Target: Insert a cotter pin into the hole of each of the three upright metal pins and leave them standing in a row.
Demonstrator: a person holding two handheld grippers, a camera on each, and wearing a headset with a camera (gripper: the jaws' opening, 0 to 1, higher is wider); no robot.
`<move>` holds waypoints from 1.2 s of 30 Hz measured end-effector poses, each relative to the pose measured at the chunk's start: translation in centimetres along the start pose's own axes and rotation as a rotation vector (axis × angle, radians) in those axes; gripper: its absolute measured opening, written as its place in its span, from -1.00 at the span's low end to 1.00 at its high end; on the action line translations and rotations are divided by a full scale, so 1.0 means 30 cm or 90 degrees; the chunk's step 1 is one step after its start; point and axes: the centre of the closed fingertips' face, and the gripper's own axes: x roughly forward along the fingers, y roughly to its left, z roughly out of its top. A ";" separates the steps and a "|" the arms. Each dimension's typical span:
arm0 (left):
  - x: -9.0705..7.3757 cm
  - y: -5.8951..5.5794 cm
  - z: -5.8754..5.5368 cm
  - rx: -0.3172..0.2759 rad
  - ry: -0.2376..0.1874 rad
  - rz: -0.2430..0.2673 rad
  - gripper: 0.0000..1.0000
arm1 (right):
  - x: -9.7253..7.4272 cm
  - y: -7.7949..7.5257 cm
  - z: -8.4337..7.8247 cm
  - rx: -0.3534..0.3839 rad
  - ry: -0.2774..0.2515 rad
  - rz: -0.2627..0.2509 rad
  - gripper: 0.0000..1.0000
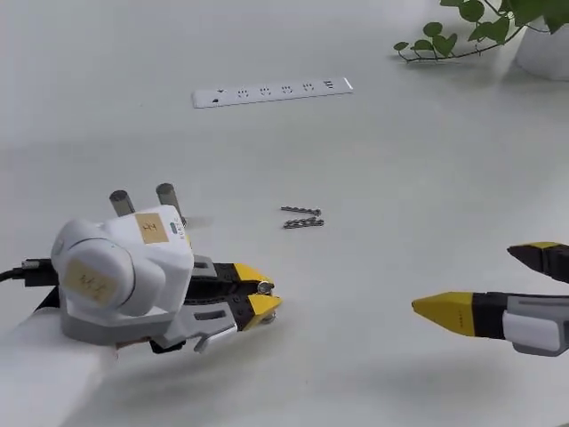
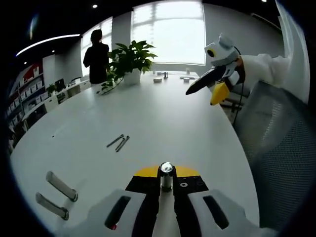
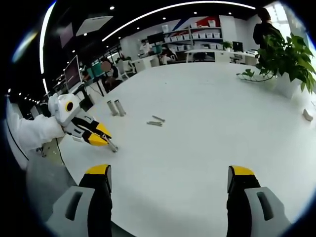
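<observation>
Two grippers over a white workbench (image 1: 400, 160). The left gripper (image 1: 258, 298) is clenched on one metal pin (image 2: 166, 174), which sits between the yellow jaw tips with its rounded end standing clear of them. The right gripper (image 3: 170, 173) is released, its jaws spread wide with bare tabletop between them.

Relative to the left gripper: the other two metal pins (image 1: 122, 202) (image 1: 166, 196) stand upright side by side, just behind and to the left of its jaws, near each other but apart. Two cotter pins (image 1: 300, 211) (image 1: 303, 222) lie flat and almost parallel ahead of the jaws and slightly left, well apart from the upright pins. The right gripper is further ahead and to the right, raised above the surface, with open tabletop separating the two tools.

Relative to the right gripper: the cotter pins lie ahead and left of centre, the left gripper nearer on the left. The curved workbench edge runs close beneath its jaws and past the left gripper.

Far side: a power strip (image 1: 271, 92) lies flat, and a potted plant (image 1: 480, 22) stands at the corner, both well apart from the work.
</observation>
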 end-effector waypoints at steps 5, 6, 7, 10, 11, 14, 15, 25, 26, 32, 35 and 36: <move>0.005 -0.010 0.002 -0.019 -0.009 -0.006 -0.88 | 0.003 0.005 -0.002 -0.001 0.002 0.004 0.92; 0.005 -0.011 0.002 -0.015 -0.011 -0.006 -0.88 | 0.003 0.004 -0.002 -0.002 0.002 0.004 0.92; 0.005 -0.013 0.003 -0.015 -0.011 -0.007 -0.88 | 0.001 0.005 -0.002 -0.002 0.001 0.004 0.92; 0.007 -0.016 0.004 -0.016 -0.012 -0.007 -0.88 | -0.001 0.000 0.001 0.002 -0.003 0.003 0.92; 0.006 -0.016 0.004 -0.015 -0.013 -0.006 -0.88 | -0.003 -0.001 0.000 0.002 -0.003 0.003 0.92; 0.006 -0.014 0.005 -0.028 -0.019 -0.007 -0.87 | -0.006 -0.001 0.005 0.000 -0.009 0.002 0.93; 0.005 -0.014 0.005 -0.031 -0.020 -0.007 -0.87 | -0.007 0.000 0.009 -0.004 -0.012 0.001 0.93; -0.032 -0.012 0.002 -0.070 -0.021 0.006 -0.20 | -0.003 0.008 0.021 -0.017 -0.019 0.005 0.92; -0.043 -0.014 0.006 -0.069 -0.026 0.008 -0.20 | -0.001 0.010 0.022 -0.016 -0.020 0.008 0.92; -0.105 -0.026 0.028 -0.103 -0.055 0.021 0.27 | 0.001 0.012 0.024 -0.014 -0.022 0.010 0.92; -0.134 -0.037 0.022 -0.123 -0.056 0.027 0.48 | 0.006 0.014 0.014 -0.011 -0.018 0.012 0.92; -0.137 -0.038 0.019 -0.124 -0.055 0.028 0.49 | 0.008 0.015 0.009 -0.009 -0.015 0.013 0.92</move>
